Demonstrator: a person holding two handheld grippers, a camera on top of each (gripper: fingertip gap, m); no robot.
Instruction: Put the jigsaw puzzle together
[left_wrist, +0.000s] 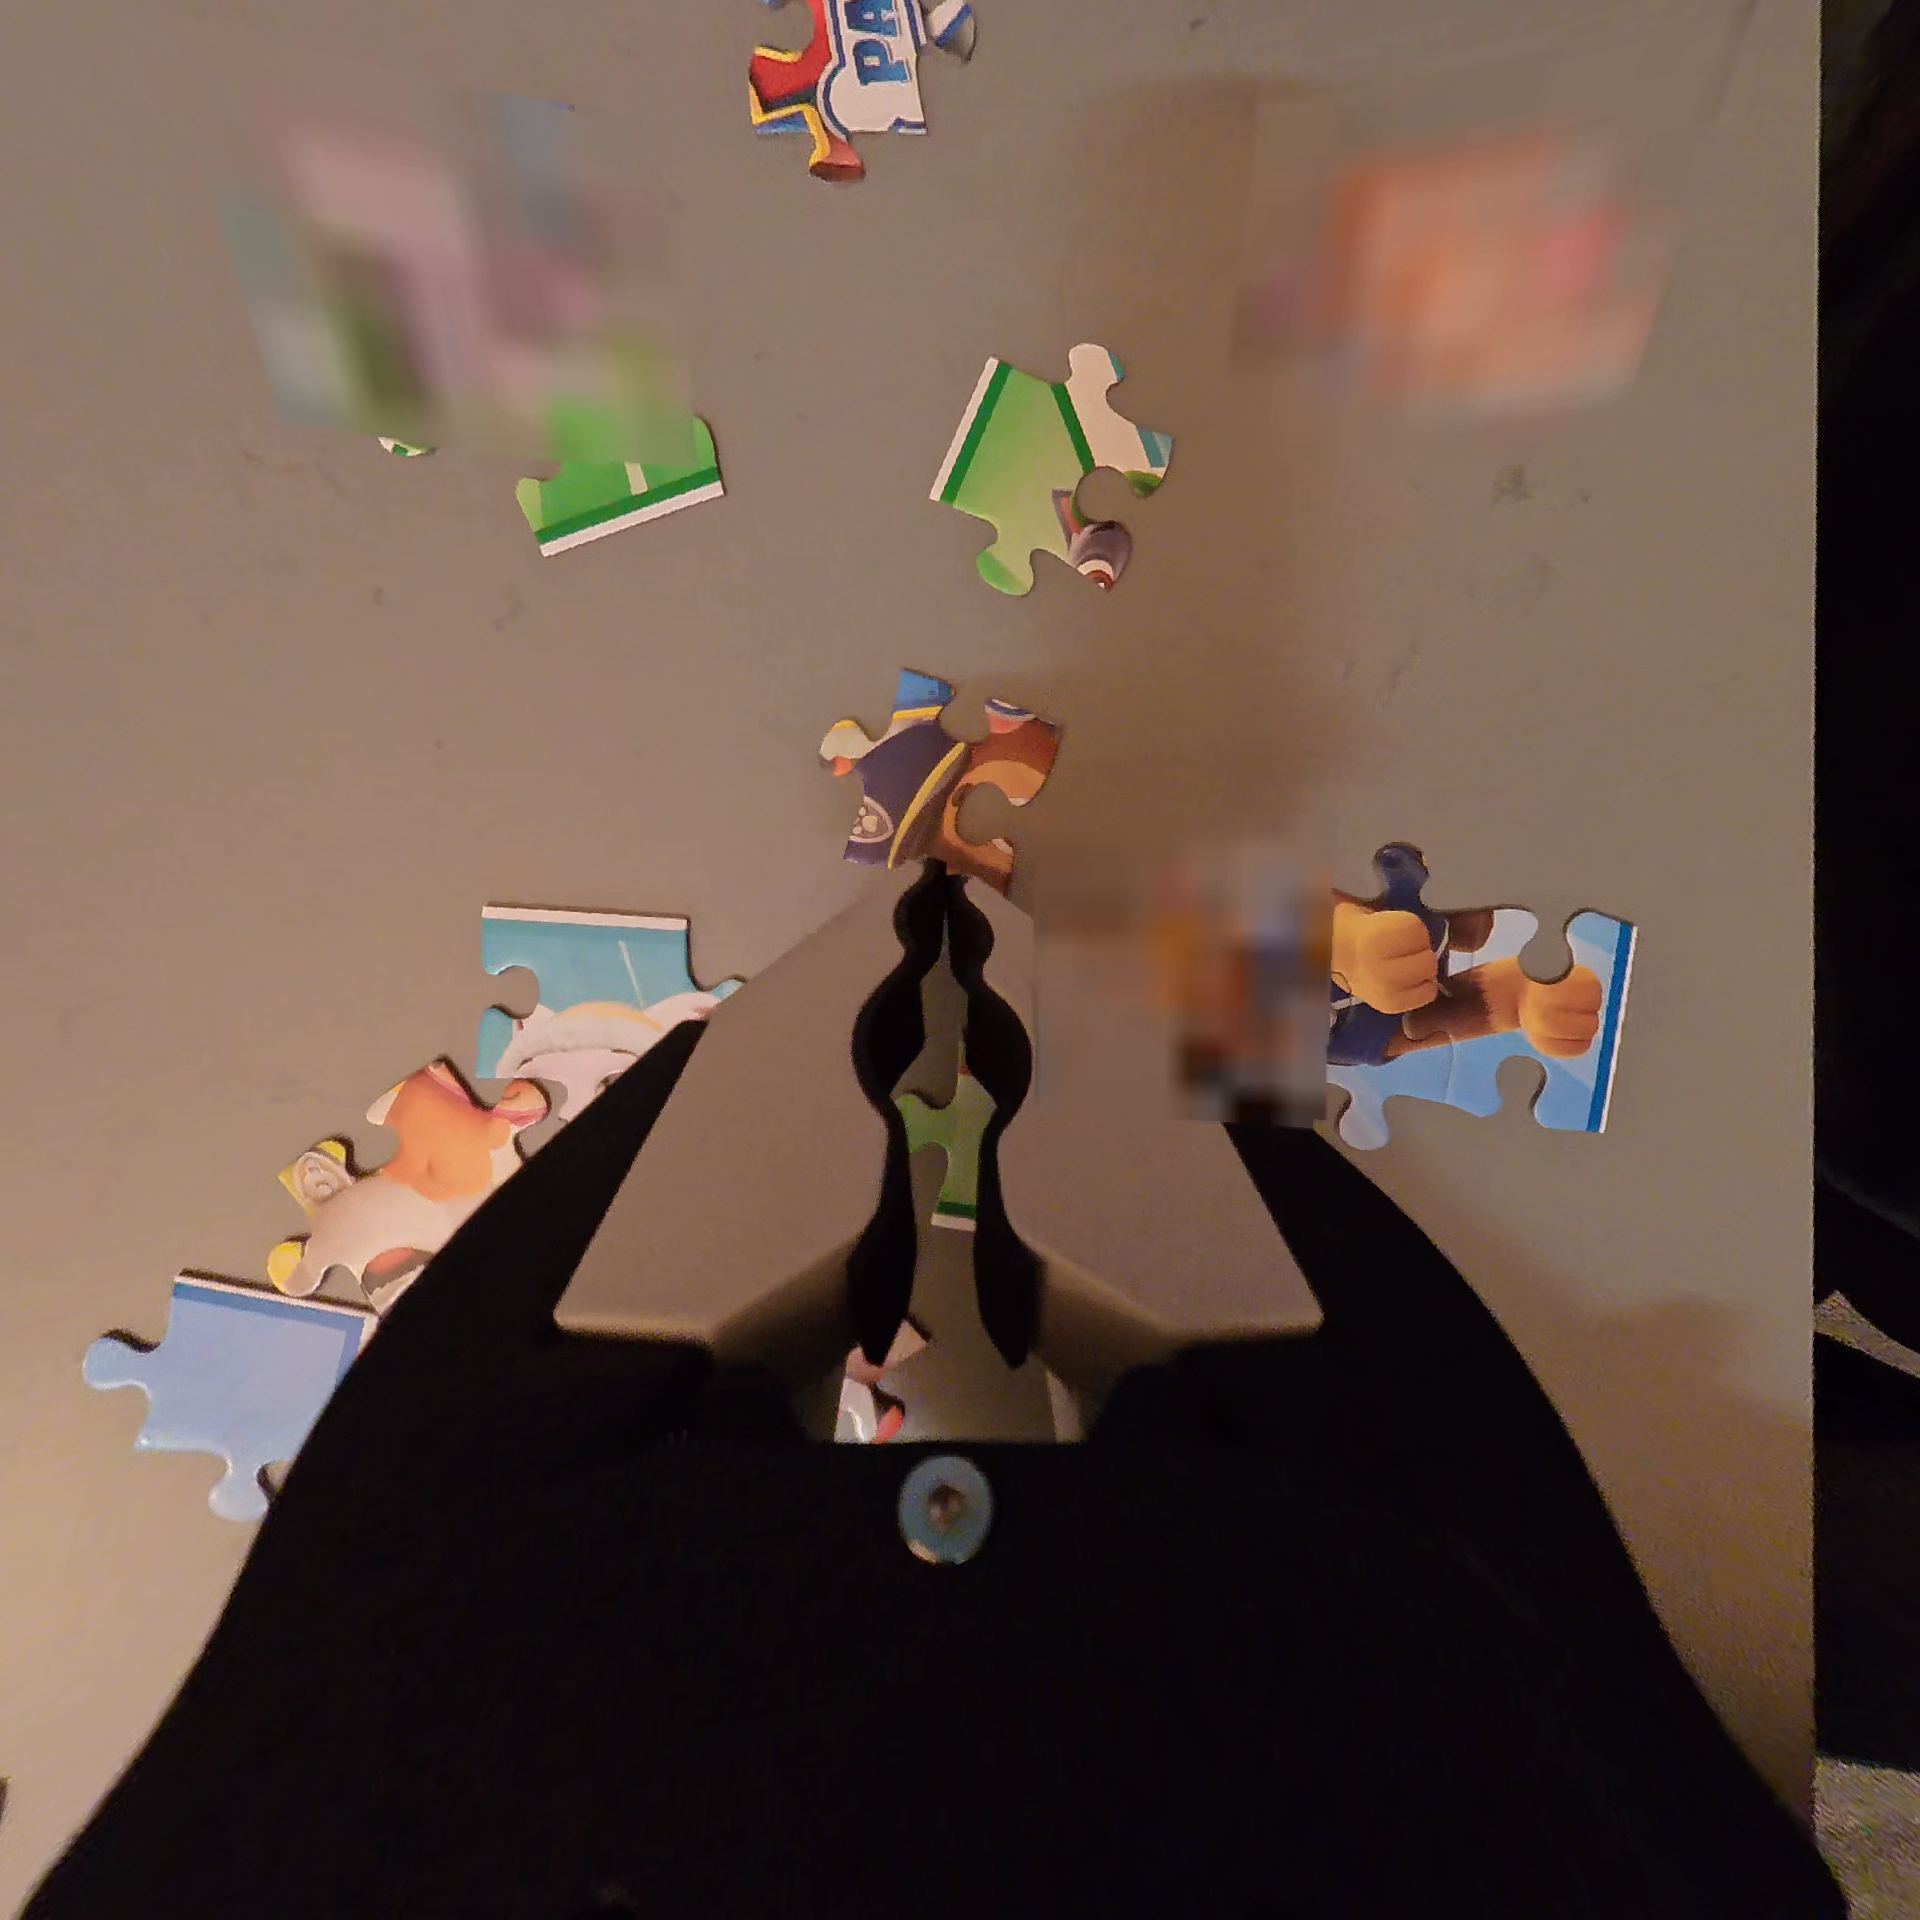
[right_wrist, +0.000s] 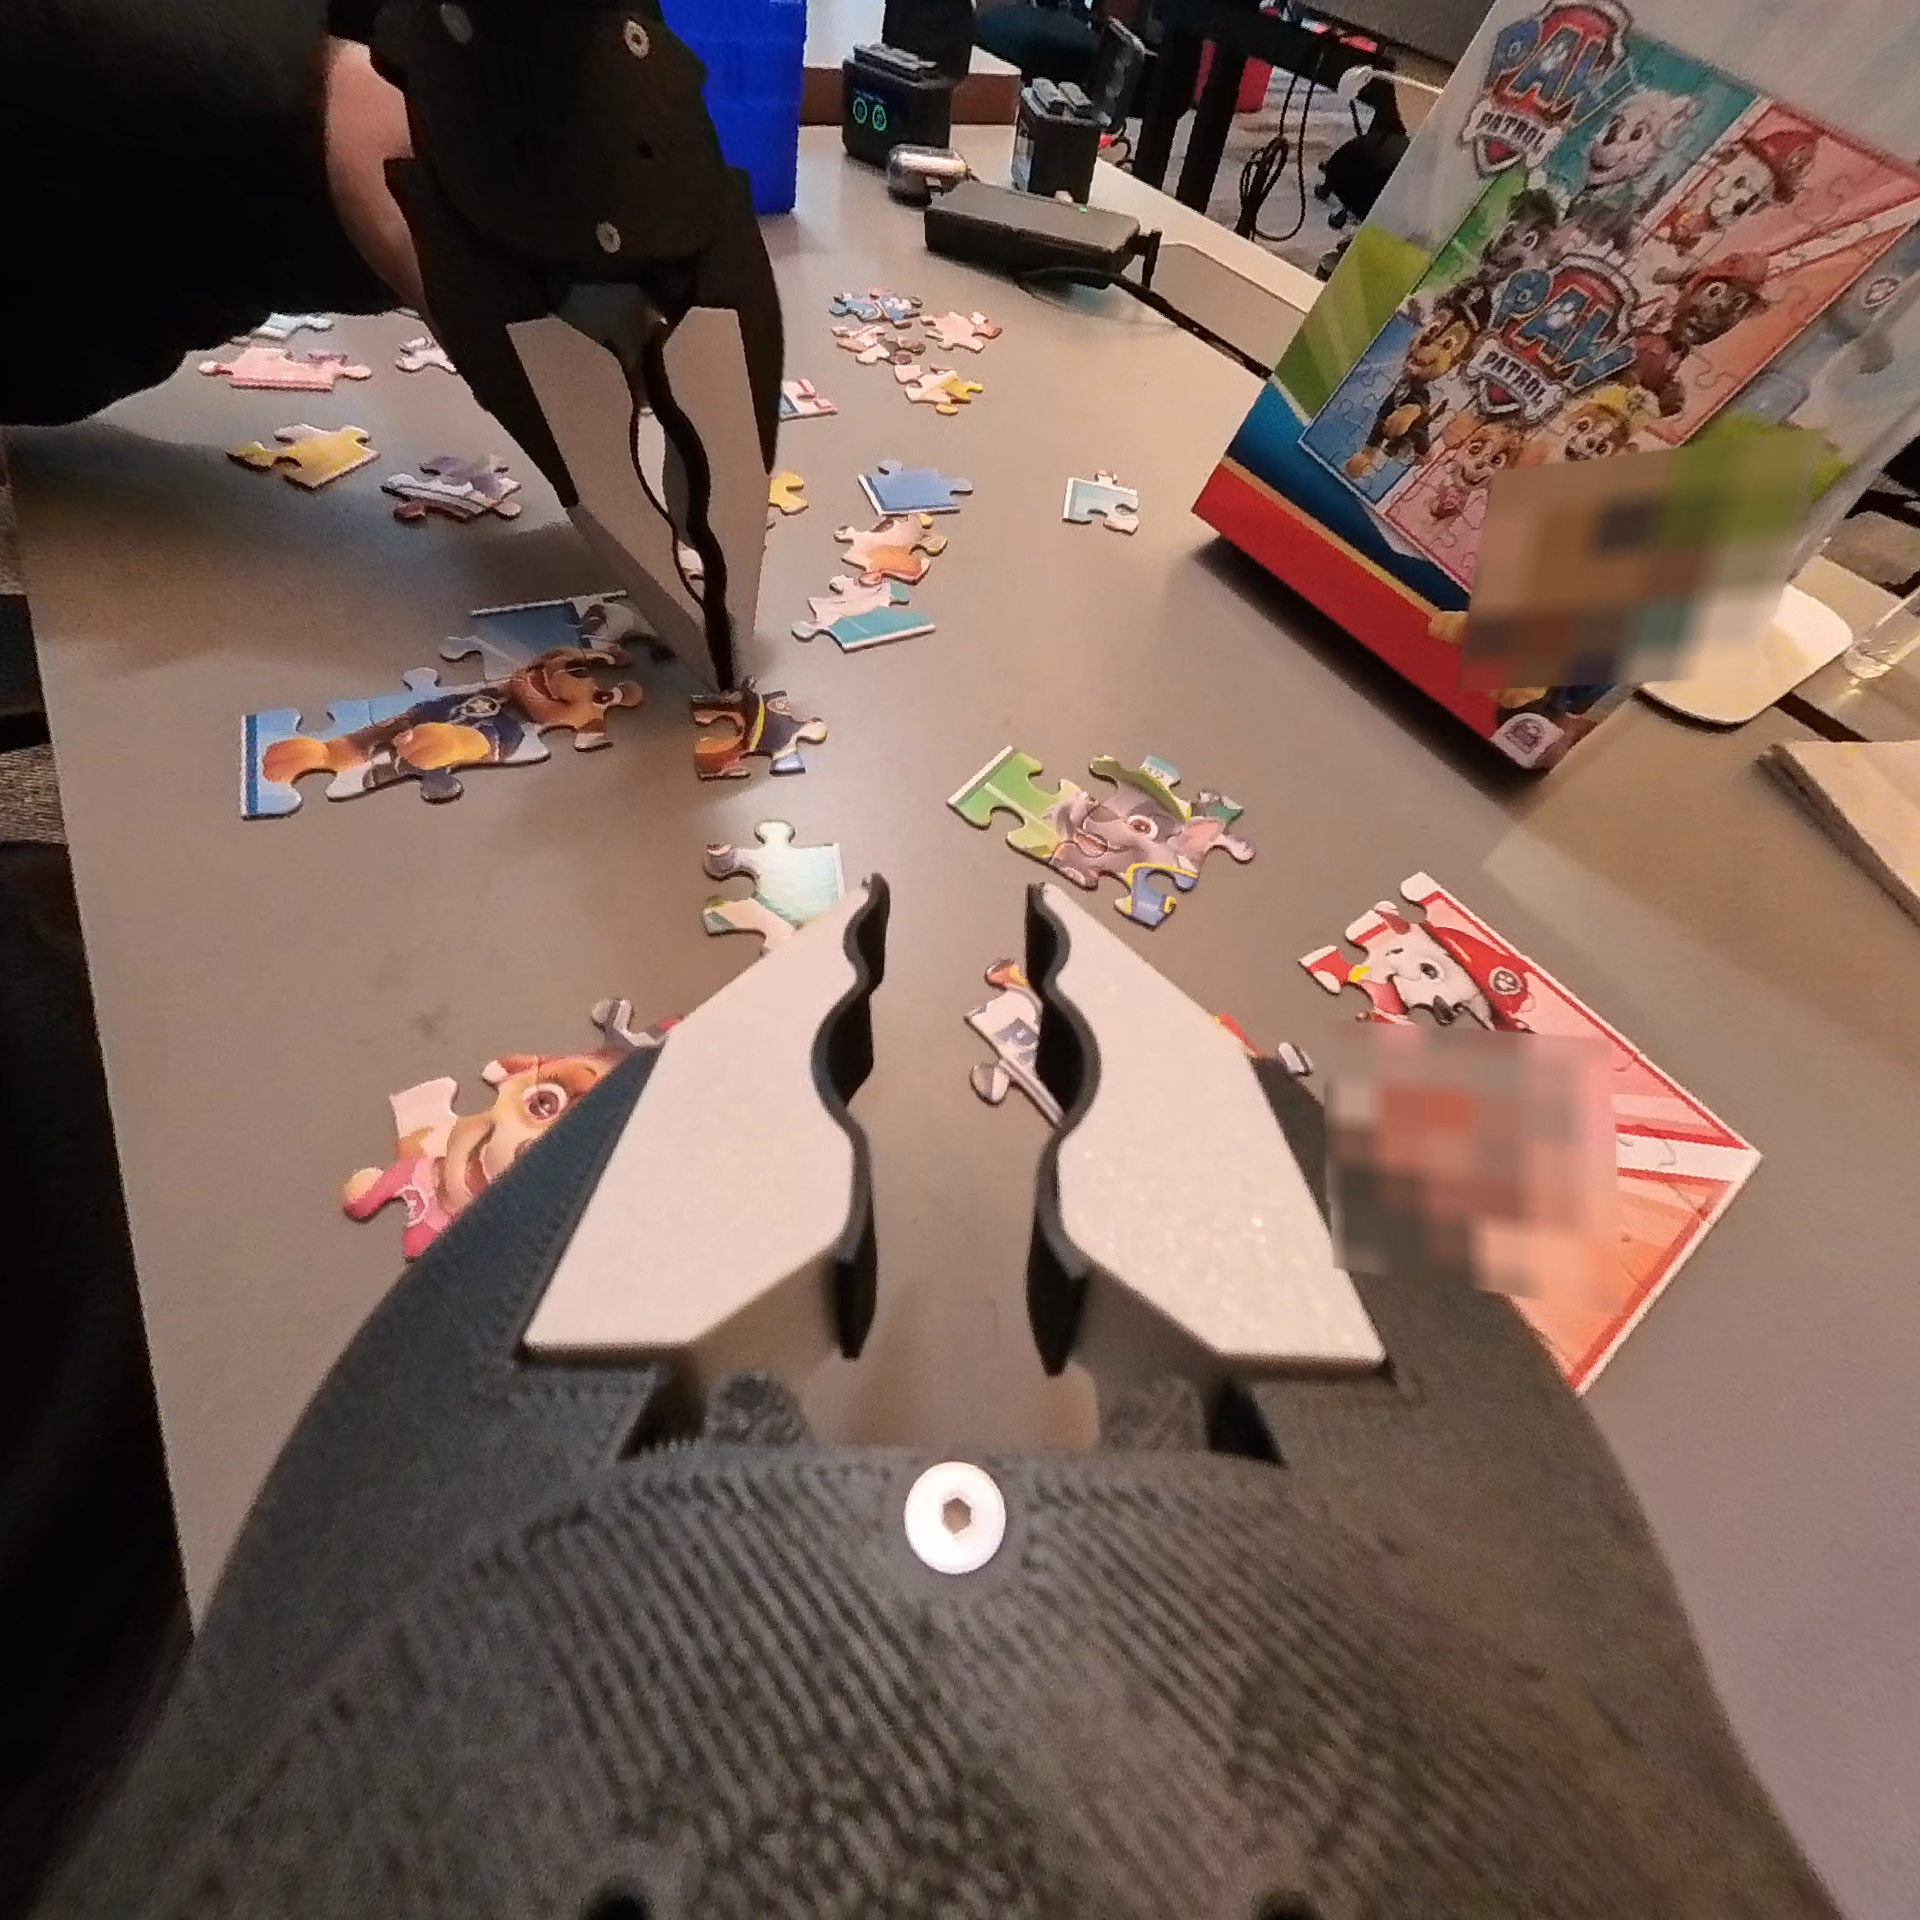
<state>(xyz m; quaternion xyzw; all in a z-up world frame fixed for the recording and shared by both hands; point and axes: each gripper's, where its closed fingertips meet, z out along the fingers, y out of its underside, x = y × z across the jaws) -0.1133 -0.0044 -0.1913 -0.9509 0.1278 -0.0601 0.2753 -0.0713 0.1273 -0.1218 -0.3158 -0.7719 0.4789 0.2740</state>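
Grey table, puzzle pieces scattered. We see the left gripper clenched, tips touching the navy-brown piece at its 6 o'clock edge; grip unclear. Dog strip at 9 o'clock. Right gripper released, hovering, nothing between fingers.

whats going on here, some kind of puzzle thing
A person holds a two-finger gripper in each hand over a grey table strewn with loose jigsaw pieces. The left gripper is shut, its tips down at the edge of a navy and brown puzzle piece lying on the table; whether it pinches the piece cannot be told. The right gripper is open and holds nothing, above a white and blue piece. A few joined sections lie around, and the puzzle box stands at the right.
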